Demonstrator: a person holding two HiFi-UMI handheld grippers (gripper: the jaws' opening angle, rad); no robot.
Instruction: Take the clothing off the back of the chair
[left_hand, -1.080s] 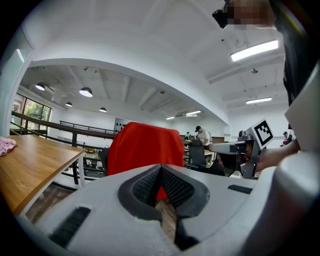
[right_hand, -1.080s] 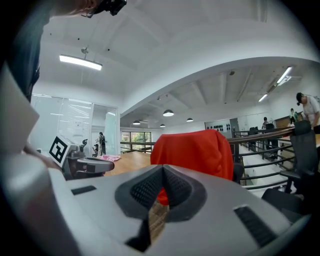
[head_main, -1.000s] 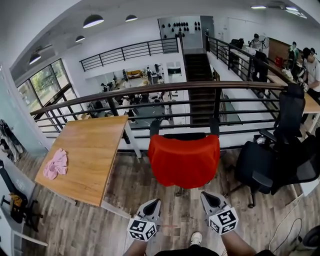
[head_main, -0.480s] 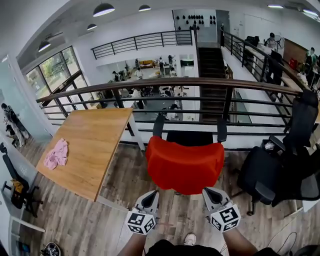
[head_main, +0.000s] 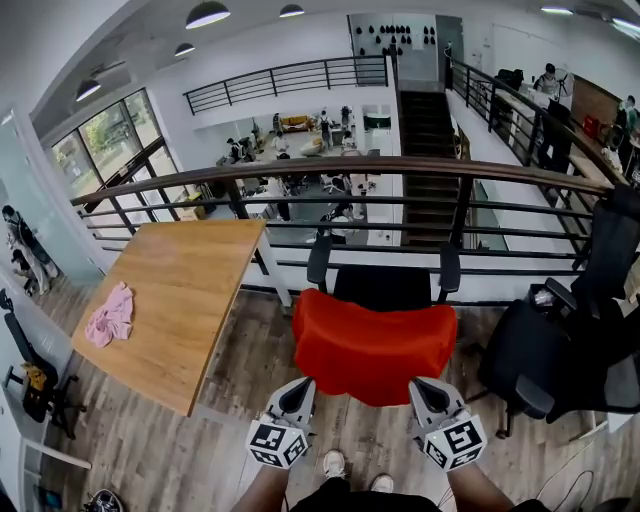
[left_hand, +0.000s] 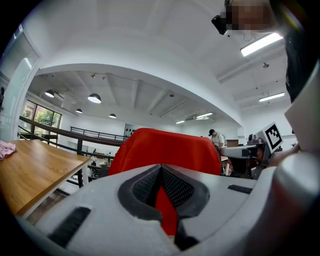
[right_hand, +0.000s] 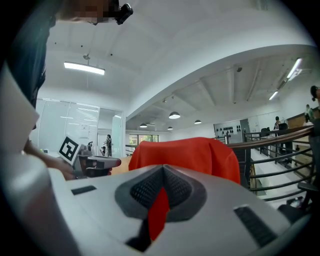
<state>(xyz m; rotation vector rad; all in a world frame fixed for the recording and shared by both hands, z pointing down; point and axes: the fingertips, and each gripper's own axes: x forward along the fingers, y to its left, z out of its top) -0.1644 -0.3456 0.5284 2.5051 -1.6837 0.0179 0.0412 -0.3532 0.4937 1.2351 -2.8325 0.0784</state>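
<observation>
Soft red clothing drapes smoothly over the rounded back of the black chair beside the wooden tabletop; left gripper and right gripper point at it, ribbed fingers closed together, holding nothing.

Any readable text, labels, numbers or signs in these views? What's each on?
None readable.
Left gripper and right gripper: black-and-white square marker patterns, no letters or digits.
Green panel on the lower floor: too small to read.
</observation>
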